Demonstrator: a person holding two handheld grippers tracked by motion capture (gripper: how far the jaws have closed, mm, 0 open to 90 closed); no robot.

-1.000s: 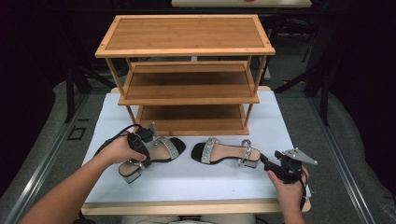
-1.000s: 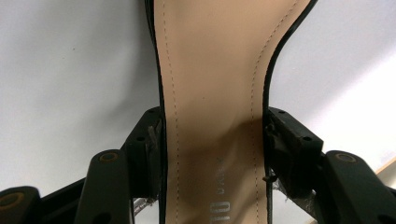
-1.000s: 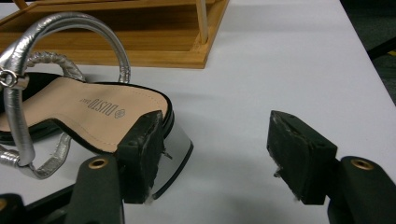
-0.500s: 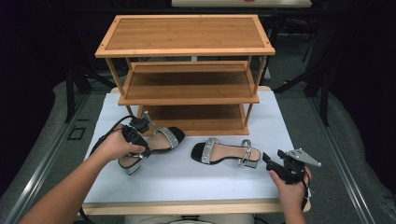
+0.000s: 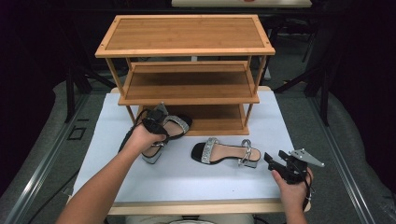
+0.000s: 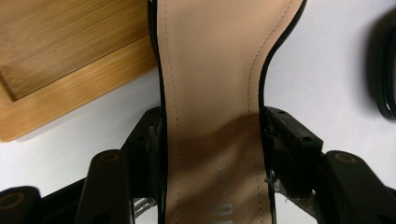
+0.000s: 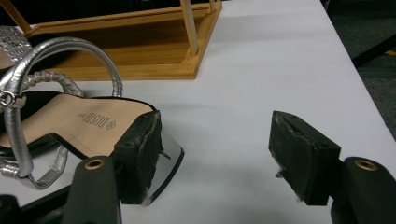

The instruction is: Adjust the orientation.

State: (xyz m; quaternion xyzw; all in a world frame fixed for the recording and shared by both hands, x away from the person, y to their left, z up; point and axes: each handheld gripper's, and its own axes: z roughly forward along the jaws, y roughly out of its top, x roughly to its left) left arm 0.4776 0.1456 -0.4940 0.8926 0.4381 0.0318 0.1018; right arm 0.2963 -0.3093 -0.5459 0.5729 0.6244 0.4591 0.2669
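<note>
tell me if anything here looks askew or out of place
The two sandals don't match in pose. One sandal lies flat on the white table, apart from the right claw, which is open. The other sandal is tilted off the surface, clamped in the left claw by the wooden rack.

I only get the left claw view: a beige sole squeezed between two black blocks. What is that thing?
Observer: A sandal with a glittery silver strap; the left claw grips it across the sole.
Operator: Where is it pointing?
Observer: Its toe points at the bottom shelf of a three-tier wooden shoe rack.
Operator: Is there a second shoe?
Observer: Yes, a matching sandal lies on the white table, apart from the first. The right claw sits open by its heel.
</note>
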